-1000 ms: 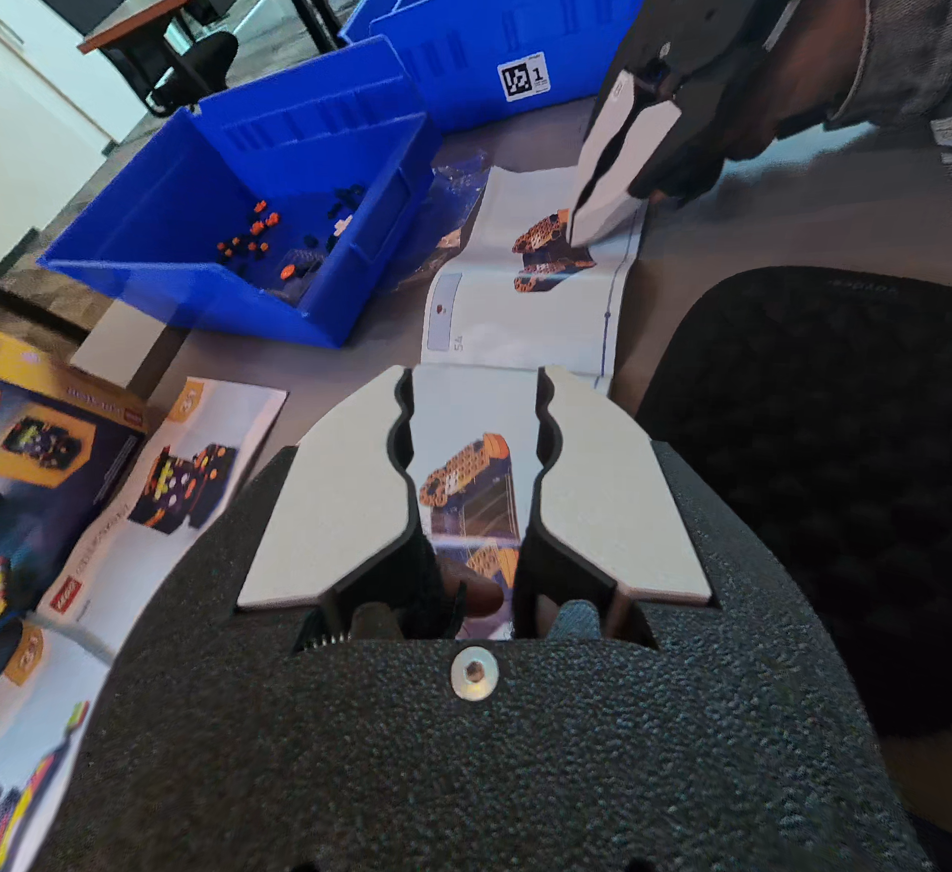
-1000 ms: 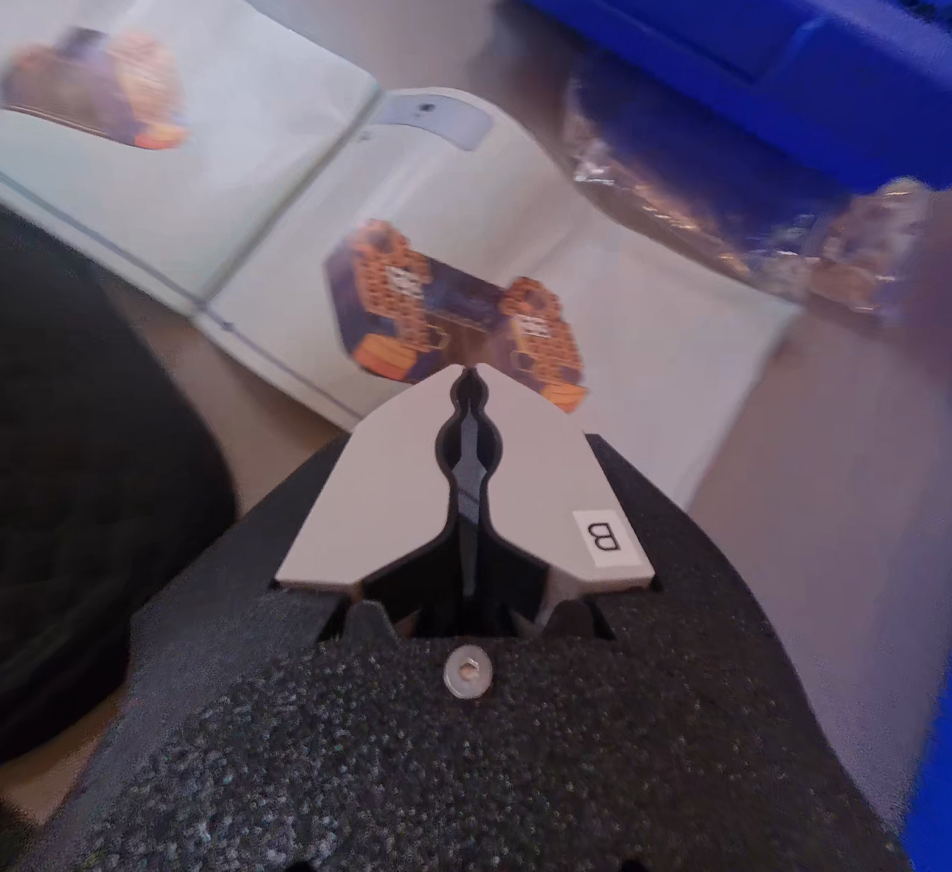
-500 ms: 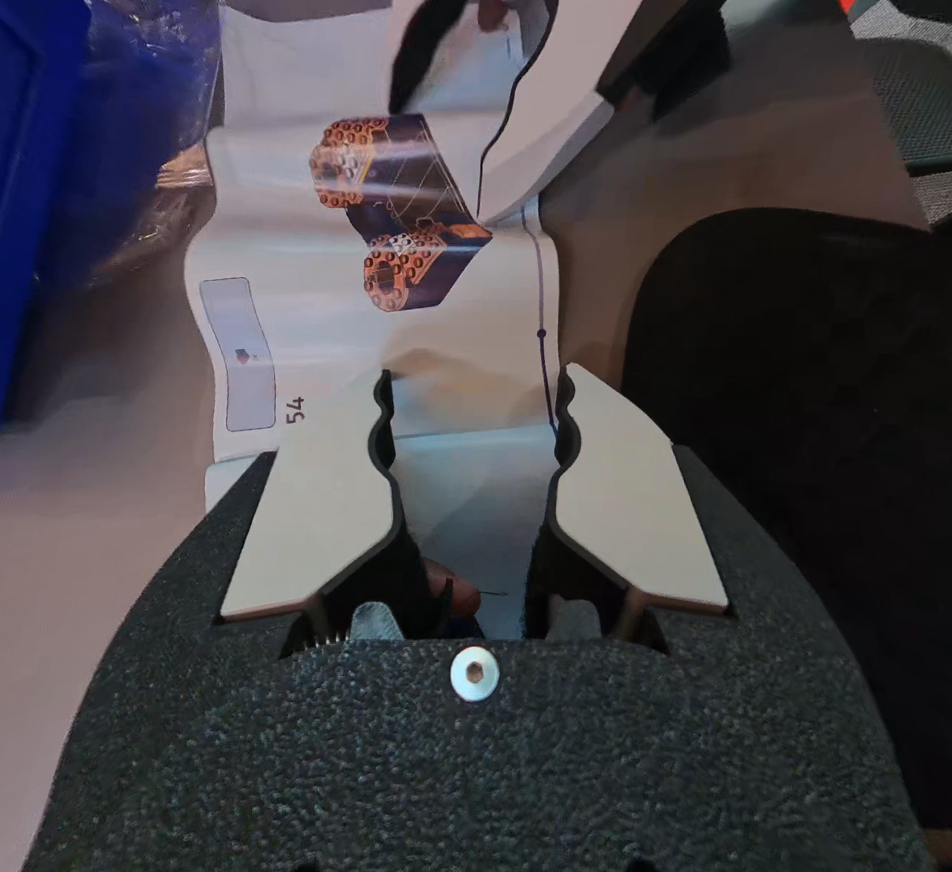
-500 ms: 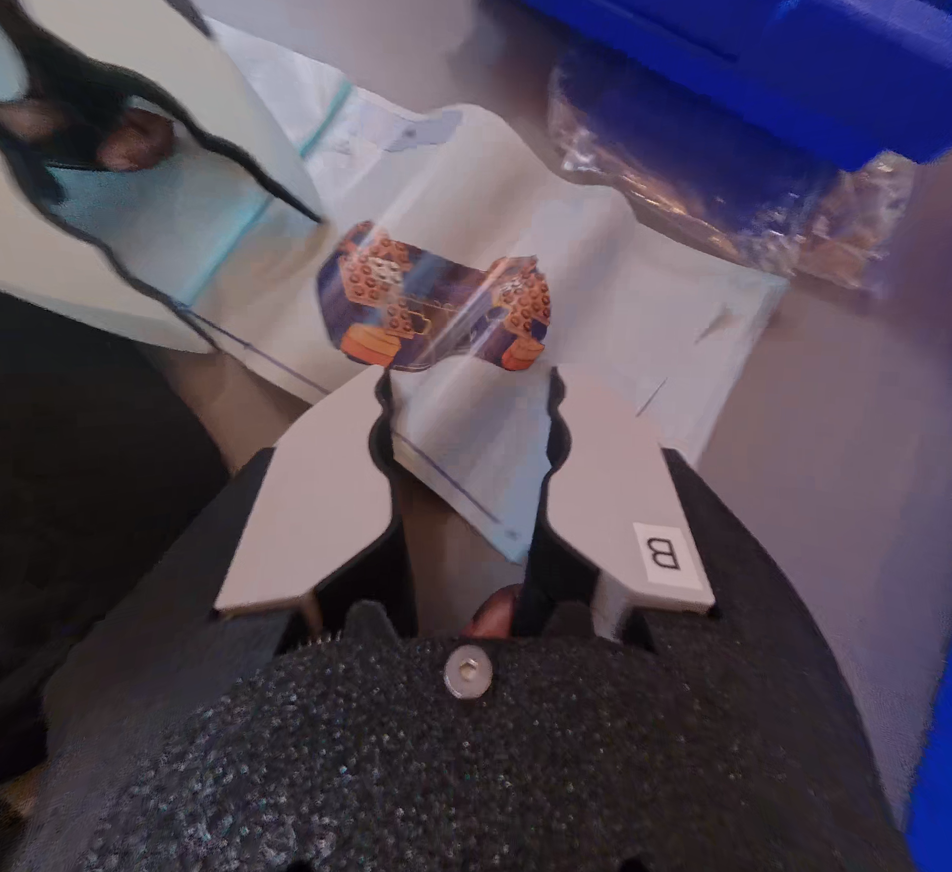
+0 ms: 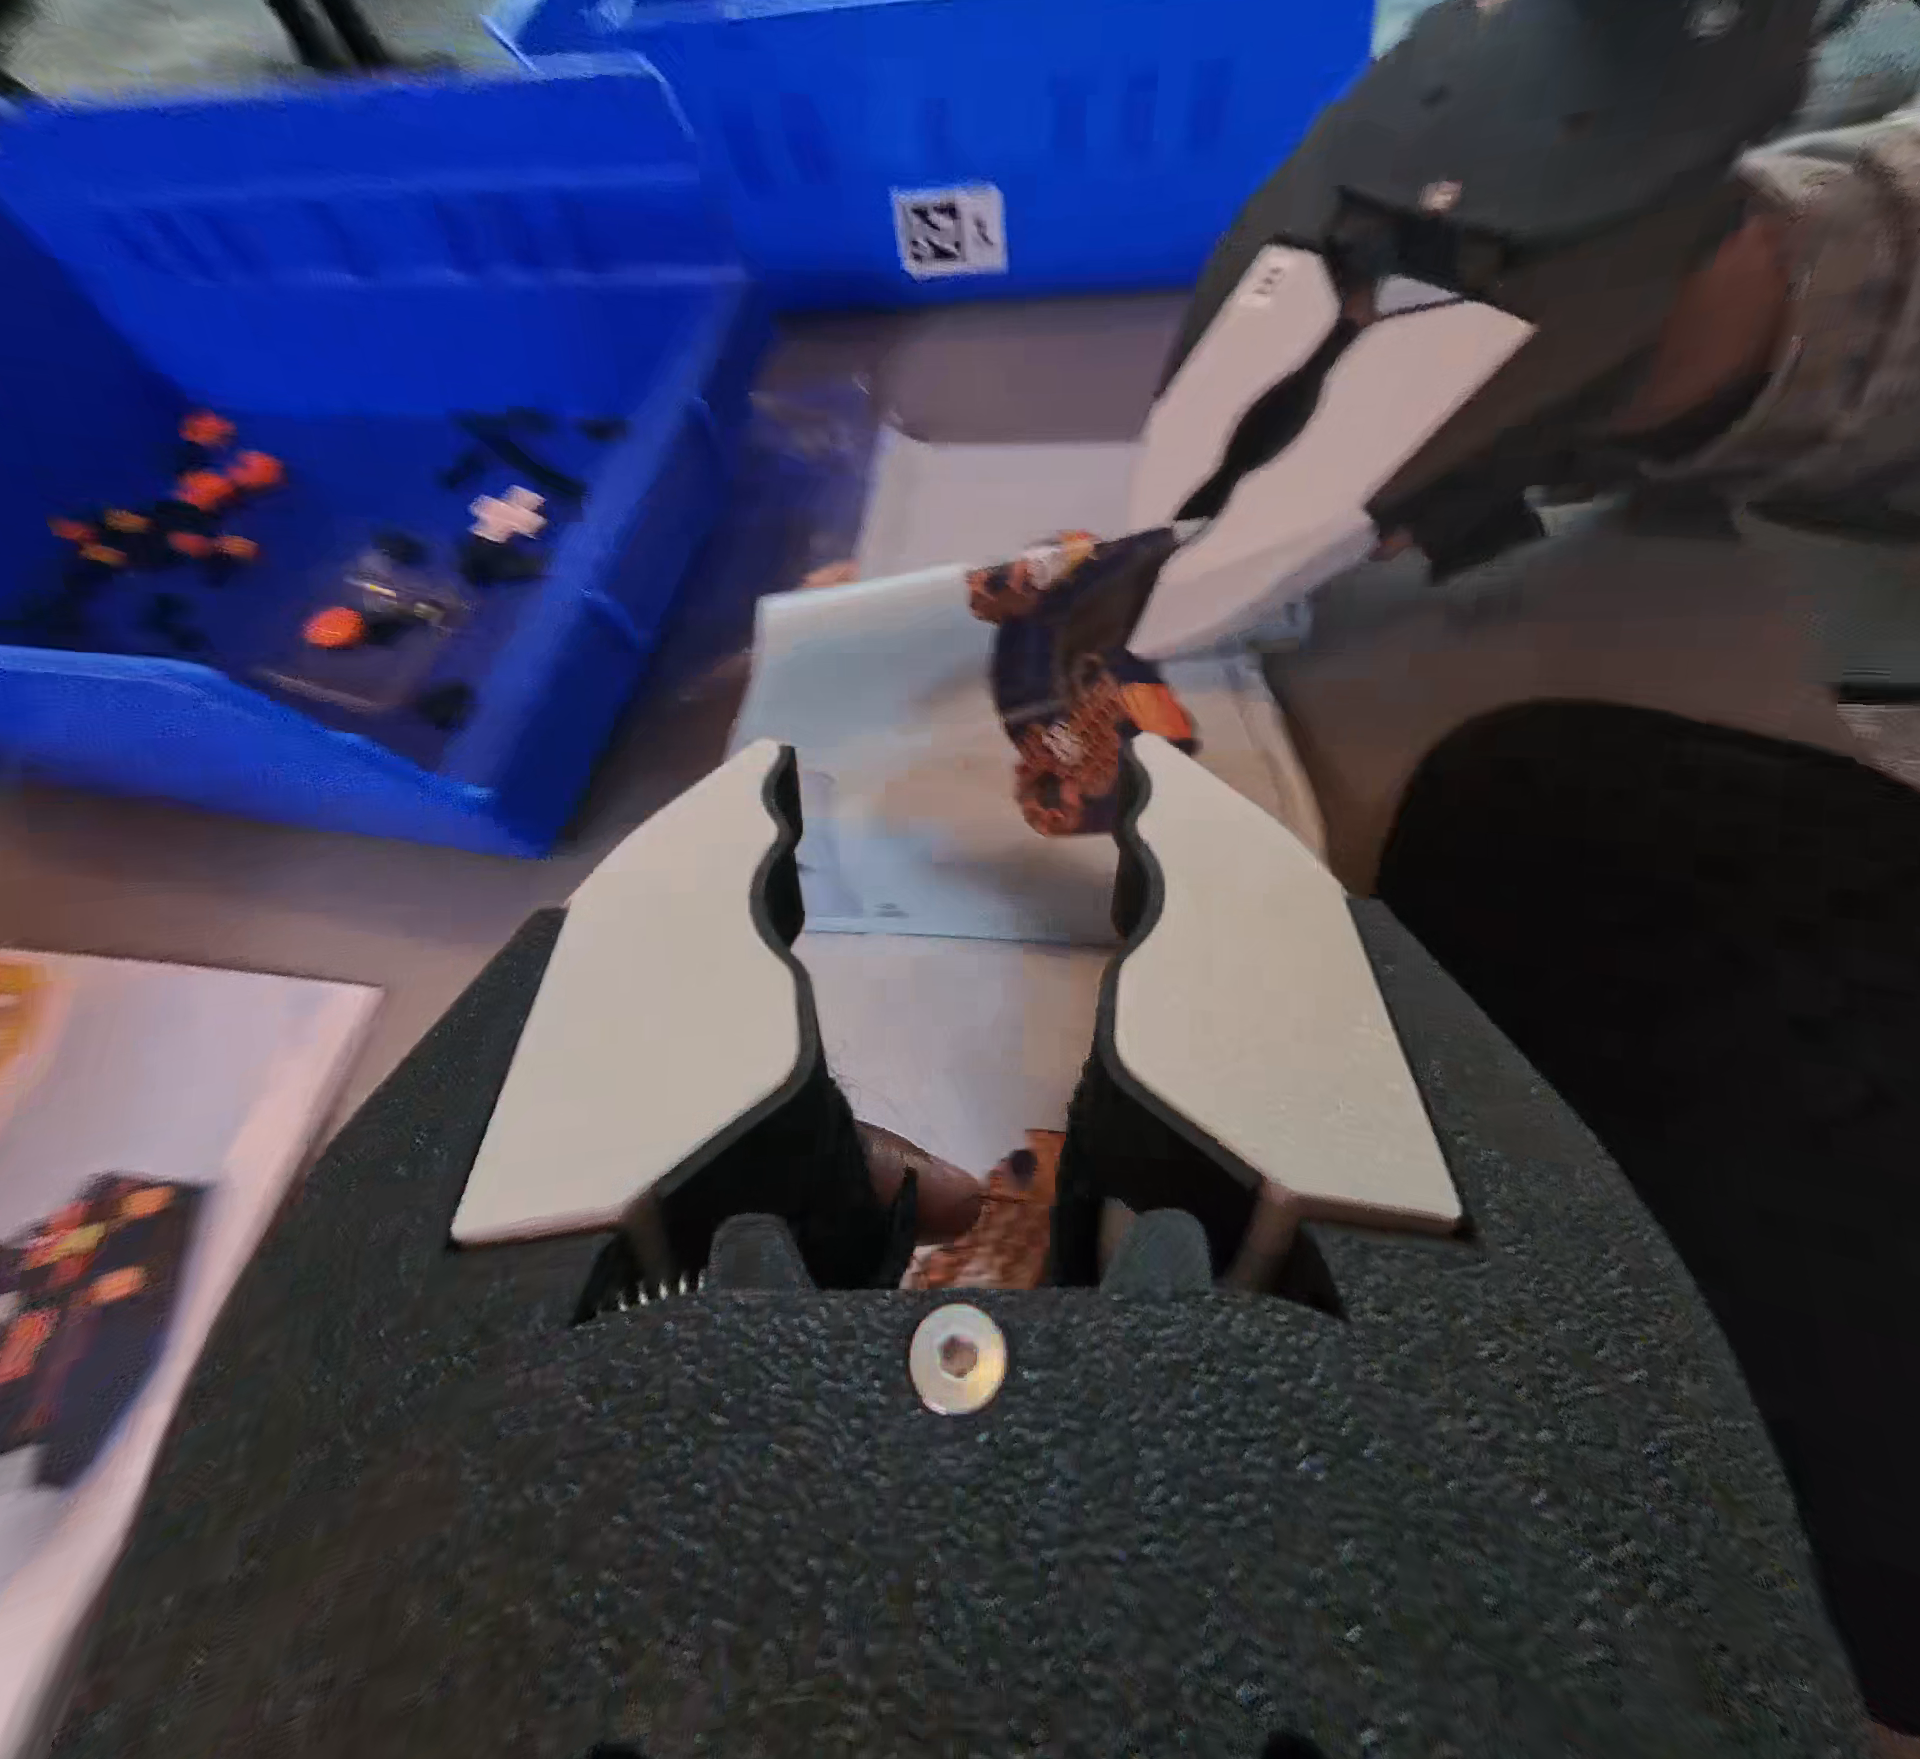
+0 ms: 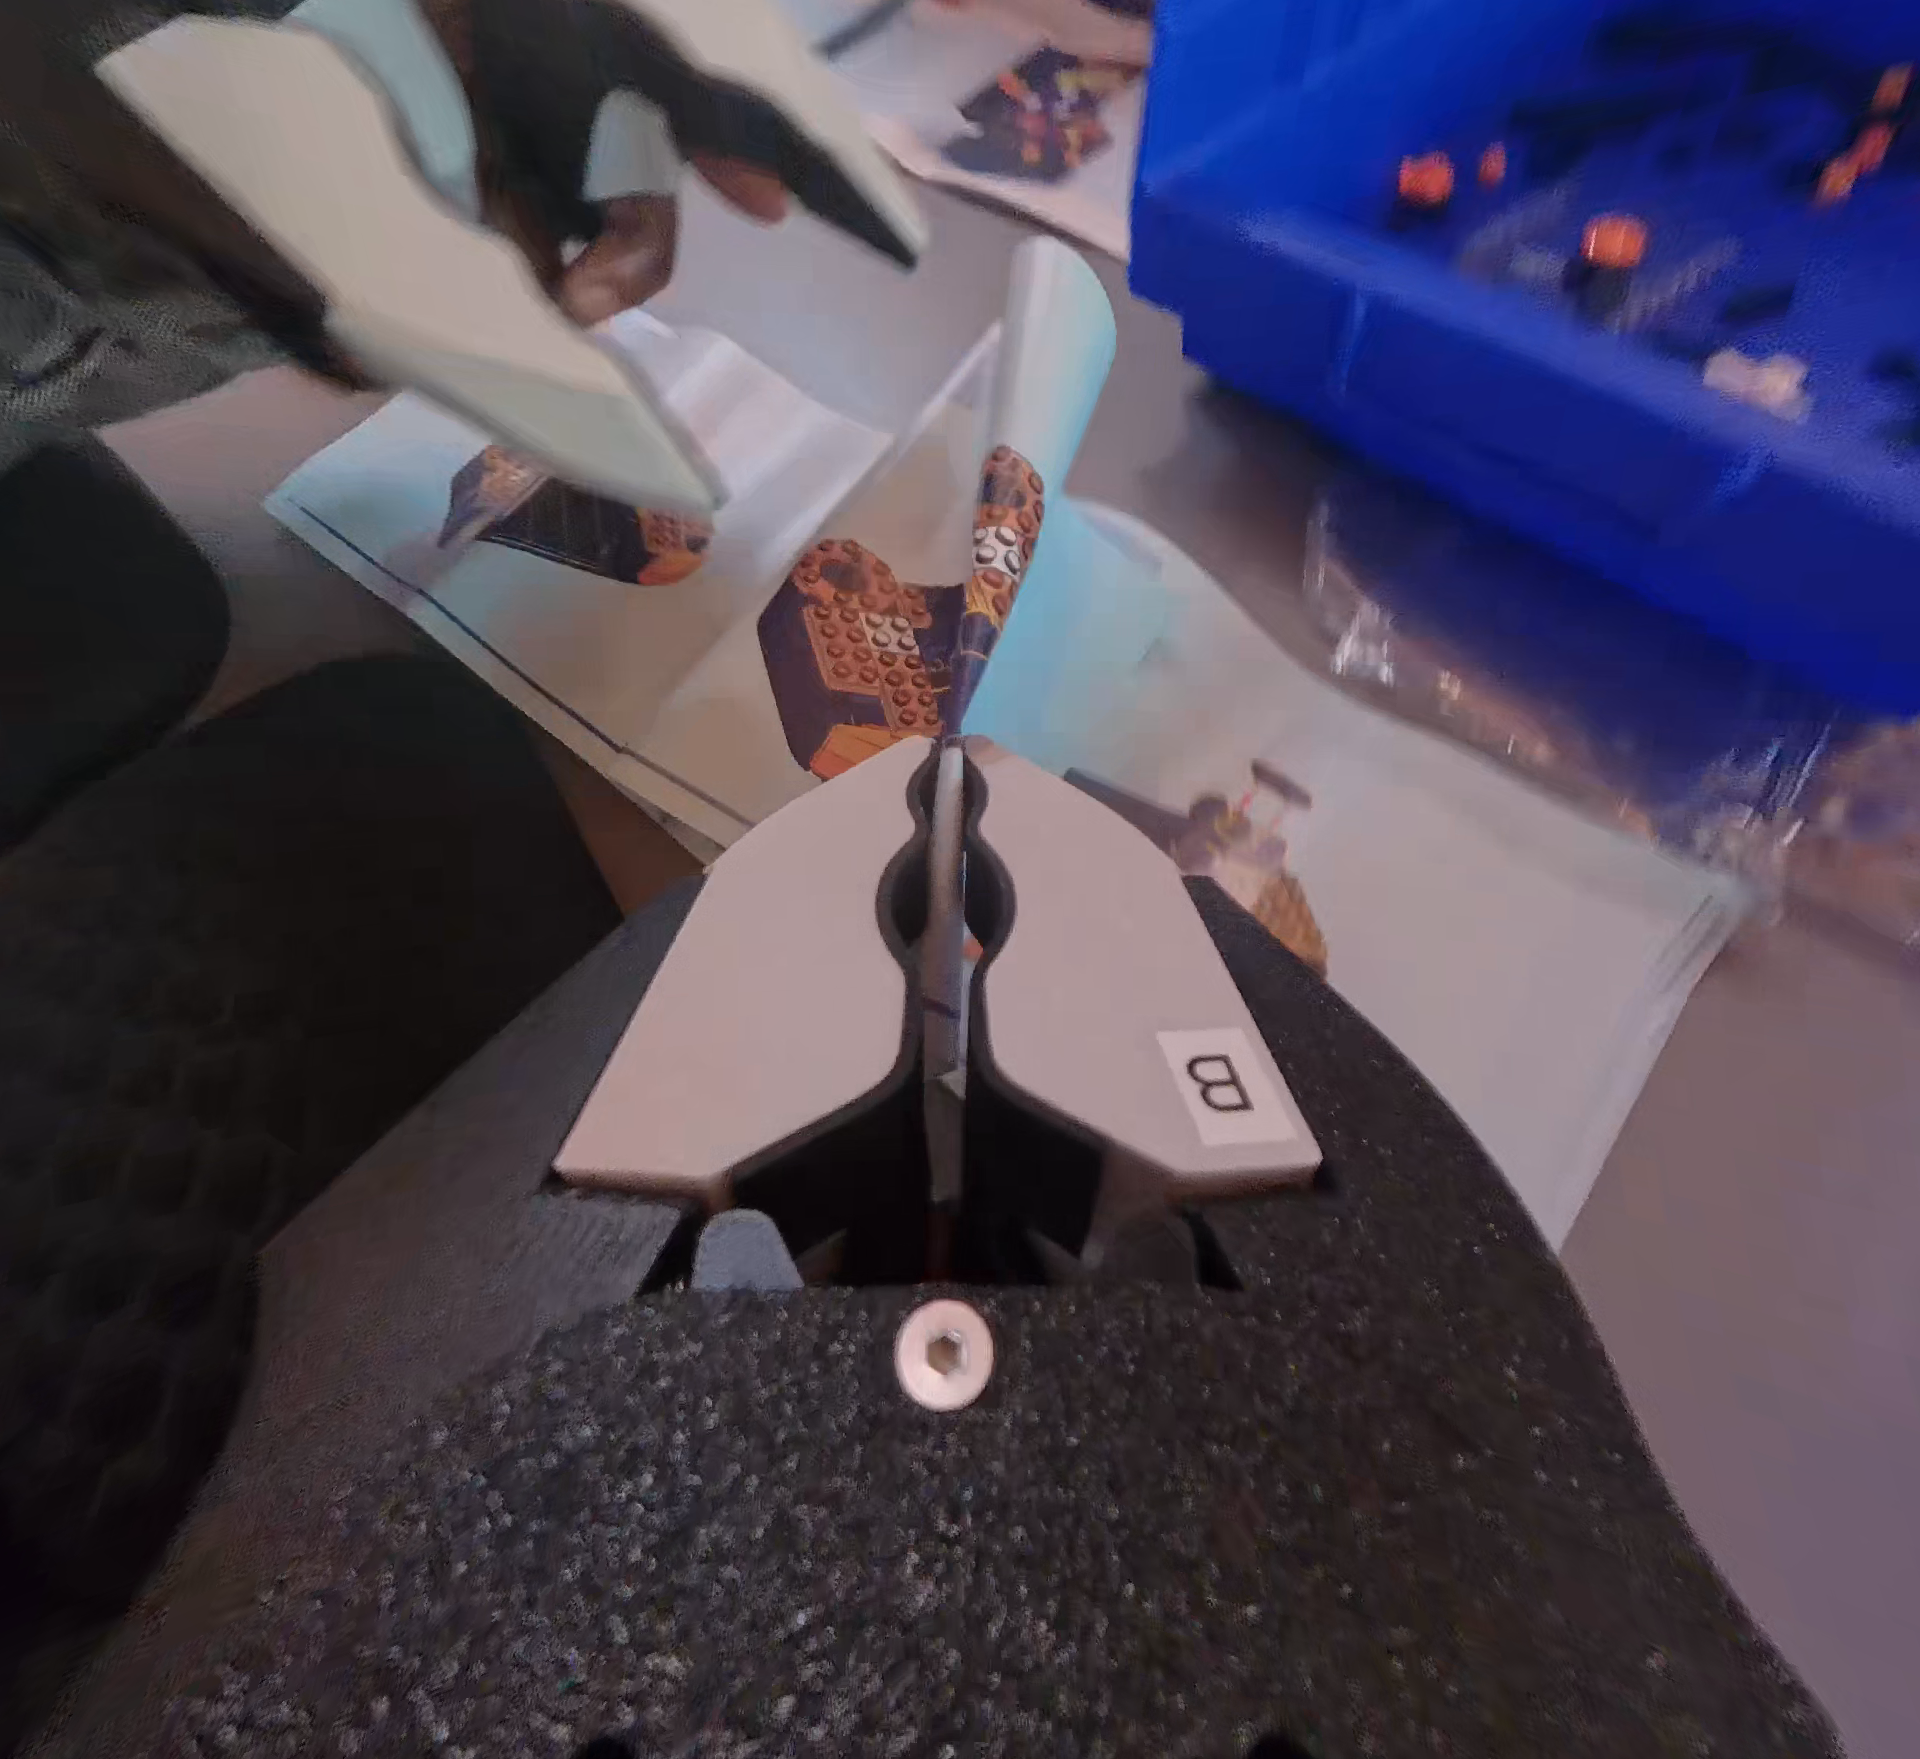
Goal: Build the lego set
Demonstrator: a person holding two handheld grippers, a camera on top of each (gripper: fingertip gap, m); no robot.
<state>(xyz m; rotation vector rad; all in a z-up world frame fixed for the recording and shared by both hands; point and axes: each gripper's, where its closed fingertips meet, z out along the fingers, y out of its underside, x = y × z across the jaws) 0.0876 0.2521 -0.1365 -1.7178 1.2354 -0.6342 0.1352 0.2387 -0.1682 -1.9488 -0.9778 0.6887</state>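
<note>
An open instruction booklet (image 6: 582, 629) with pictures of an orange and dark blue brick model lies on the grey table. My right gripper (image 6: 948, 755) is shut on the edge of one page (image 6: 1049, 379) and holds it raised and curling above the booklet. The left wrist view shows the same: the right gripper (image 5: 1174, 556) pinches the lifted page (image 5: 883, 670). My left gripper (image 5: 956, 753) is open and empty, hovering just above the near part of the booklet. It also shows in the right wrist view (image 6: 810, 369), with its jaws apart.
A blue bin (image 5: 364, 182) with small orange and black pieces stands at the left, a second blue bin (image 5: 1039, 99) behind it. A clear plastic bag (image 6: 1558, 670) lies by the bin. A black chair seat (image 5: 1662, 1034) is at the right. Another booklet (image 5: 156, 1138) lies left. Spacing between my two grippers at the tips: around 7 centimeters.
My right gripper opened over the page corner, then shut on the page and lifted it. My left gripper widened a little and drew back from the booklet.
</note>
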